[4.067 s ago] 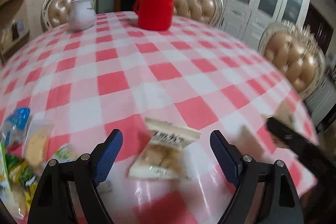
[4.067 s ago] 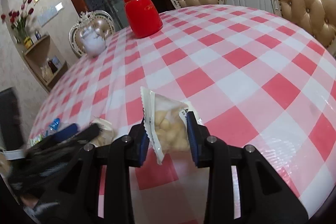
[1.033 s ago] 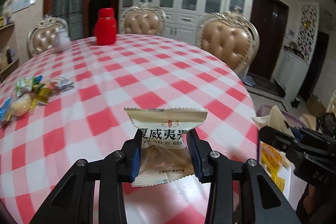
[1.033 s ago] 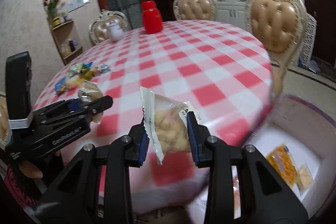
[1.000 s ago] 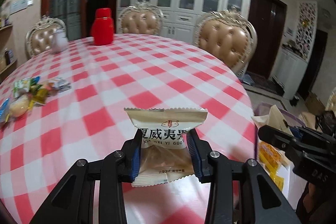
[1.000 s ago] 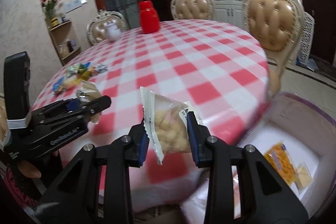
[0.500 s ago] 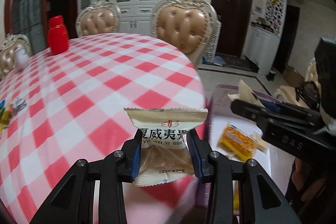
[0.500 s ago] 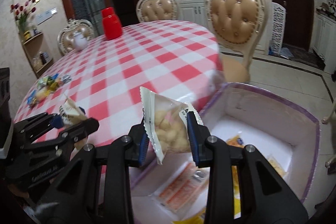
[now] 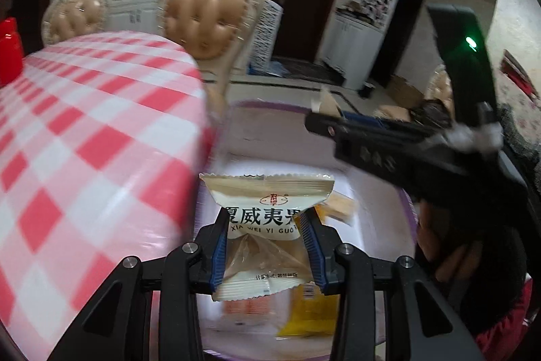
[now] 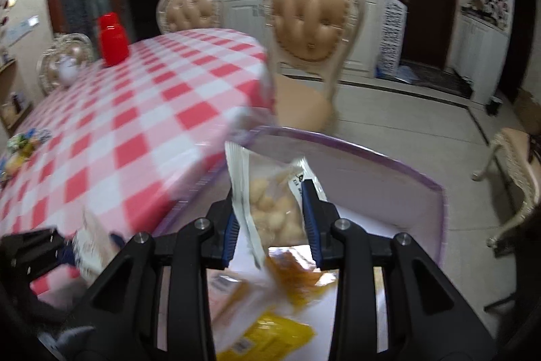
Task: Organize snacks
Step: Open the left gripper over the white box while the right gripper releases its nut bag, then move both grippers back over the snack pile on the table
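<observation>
The left gripper is clamped on a cream macadamia-nut packet, its blue pads pinching the wrapper at both sides just below the printed characters. The right gripper grips a clear pouch of pale round nuts in the same way, the pouch standing on edge between the pads.

A second ago both packets hung over the red-checked tablecloth; now both are past the table's edge and above the purple-rimmed white storage box that sits beside and below it. That puts the carry almost at its end, and what likely remains is to let go.

The cream packet is puffy, with a crimped top seam and a see-through lower half. The pouch shows its nuts clearly. Inside the box already lie a yellow packet and orange-wrapped snacks. More loose snacks wait far across the table, so the sorting looks unfinished.
</observation>
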`<state>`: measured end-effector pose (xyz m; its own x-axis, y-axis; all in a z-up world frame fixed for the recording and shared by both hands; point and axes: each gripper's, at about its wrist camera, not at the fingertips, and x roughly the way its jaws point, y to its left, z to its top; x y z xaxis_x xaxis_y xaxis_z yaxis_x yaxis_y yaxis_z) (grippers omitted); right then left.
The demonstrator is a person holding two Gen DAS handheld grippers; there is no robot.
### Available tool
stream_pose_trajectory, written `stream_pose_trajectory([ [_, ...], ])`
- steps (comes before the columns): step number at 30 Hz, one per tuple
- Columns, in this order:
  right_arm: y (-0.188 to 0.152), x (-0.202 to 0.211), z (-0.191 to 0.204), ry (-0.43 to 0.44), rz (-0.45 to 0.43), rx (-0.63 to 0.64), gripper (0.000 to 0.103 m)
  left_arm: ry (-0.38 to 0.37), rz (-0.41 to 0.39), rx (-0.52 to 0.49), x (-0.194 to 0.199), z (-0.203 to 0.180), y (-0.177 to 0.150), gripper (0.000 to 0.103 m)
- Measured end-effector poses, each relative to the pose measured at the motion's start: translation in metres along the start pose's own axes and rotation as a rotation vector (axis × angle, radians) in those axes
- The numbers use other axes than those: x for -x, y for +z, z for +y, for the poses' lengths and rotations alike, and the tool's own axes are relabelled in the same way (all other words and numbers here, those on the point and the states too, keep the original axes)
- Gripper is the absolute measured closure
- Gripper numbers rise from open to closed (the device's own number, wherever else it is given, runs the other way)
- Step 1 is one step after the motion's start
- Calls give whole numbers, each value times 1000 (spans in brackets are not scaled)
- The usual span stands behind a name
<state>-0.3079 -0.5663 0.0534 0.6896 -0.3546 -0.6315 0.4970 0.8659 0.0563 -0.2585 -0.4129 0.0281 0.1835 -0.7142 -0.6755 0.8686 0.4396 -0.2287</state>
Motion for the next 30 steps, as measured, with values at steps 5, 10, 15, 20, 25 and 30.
stream_pose_trajectory([
  [5,1,-1,-18,-94,37,-62,27,-117,5,17,6,2,-8,35],
  [10,5,17,12,9,-23,-58,27,48,-129,28,52,42,-16,23],
  [15,-3,19,92,211,-14,41,27,274,-203,167,105,124,-40,22],
  [20,-18,16,194,425,22,206,27,500,-299,393,179,225,-77,22],
  [25,-13,12,296,607,33,340,24,793,-491,596,273,327,-108,20],
  [30,-1,-15,386,700,65,392,24,976,-623,852,342,420,-135,18],
])
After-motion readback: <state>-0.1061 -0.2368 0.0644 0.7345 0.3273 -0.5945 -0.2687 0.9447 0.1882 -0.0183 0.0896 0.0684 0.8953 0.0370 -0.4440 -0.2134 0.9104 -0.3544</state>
